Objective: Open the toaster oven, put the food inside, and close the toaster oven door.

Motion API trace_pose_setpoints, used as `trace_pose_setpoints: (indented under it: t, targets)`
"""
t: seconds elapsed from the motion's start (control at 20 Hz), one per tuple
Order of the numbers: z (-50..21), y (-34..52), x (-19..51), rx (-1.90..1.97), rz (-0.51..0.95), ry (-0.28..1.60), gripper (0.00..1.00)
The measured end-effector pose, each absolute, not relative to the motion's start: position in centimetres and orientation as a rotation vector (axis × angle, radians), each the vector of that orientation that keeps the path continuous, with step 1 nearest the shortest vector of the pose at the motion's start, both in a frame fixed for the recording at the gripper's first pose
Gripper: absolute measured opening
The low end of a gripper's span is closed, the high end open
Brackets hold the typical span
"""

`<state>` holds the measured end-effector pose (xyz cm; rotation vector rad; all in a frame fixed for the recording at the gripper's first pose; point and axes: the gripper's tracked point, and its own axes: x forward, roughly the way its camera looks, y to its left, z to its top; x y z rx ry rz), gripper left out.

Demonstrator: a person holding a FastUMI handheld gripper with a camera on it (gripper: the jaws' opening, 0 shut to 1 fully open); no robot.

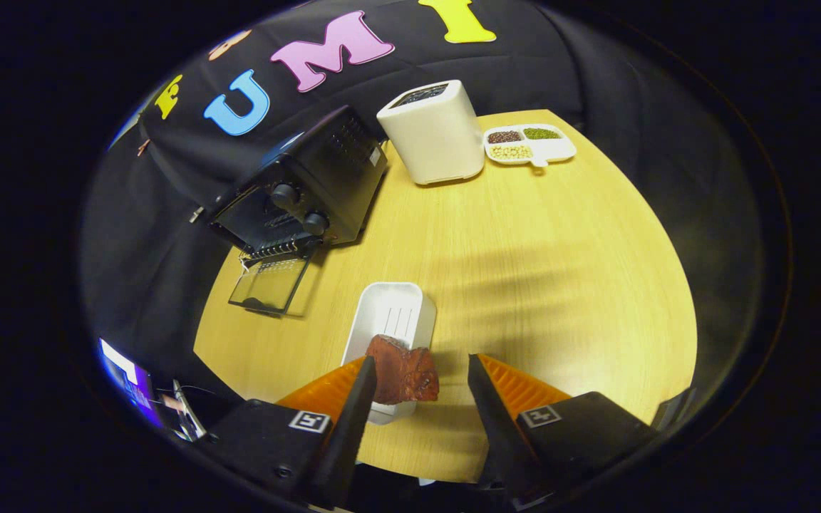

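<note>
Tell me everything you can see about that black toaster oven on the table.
The toaster oven is a black, boxy appliance that looks like metal, with vent slots on its top and two round knobs beside the opening. Its glass door is already folded down flat onto the wooden table, a wire rack edge showing at the mouth. It stands at the table's far corner against the black cloth wall, beside a white appliance, well beyond the open gripper and nothing else touches it.

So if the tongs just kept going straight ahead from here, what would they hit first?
Most likely the reddish piece of food, which sits between the open tongs against the left finger, on the near end of the white tray. Beyond the tray lies bare table. Depth is hard to judge in this fisheye view.
</note>
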<state>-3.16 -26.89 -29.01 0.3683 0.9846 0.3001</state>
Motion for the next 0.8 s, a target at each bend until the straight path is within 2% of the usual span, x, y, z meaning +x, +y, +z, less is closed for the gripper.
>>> trace_pose_setpoints:
  t: [0.25, 0.55, 0.8]
  targets:
    - [-29.5, -26.2, -3.2, 0.409, 0.343, 1.016, 0.36]
    - [-29.1, -25.5, -3.1, 0.514, 0.365, 1.066, 0.18]
    - [-27.4, -26.0, -2.7, 0.445, 0.370, 1.030, 0.16]
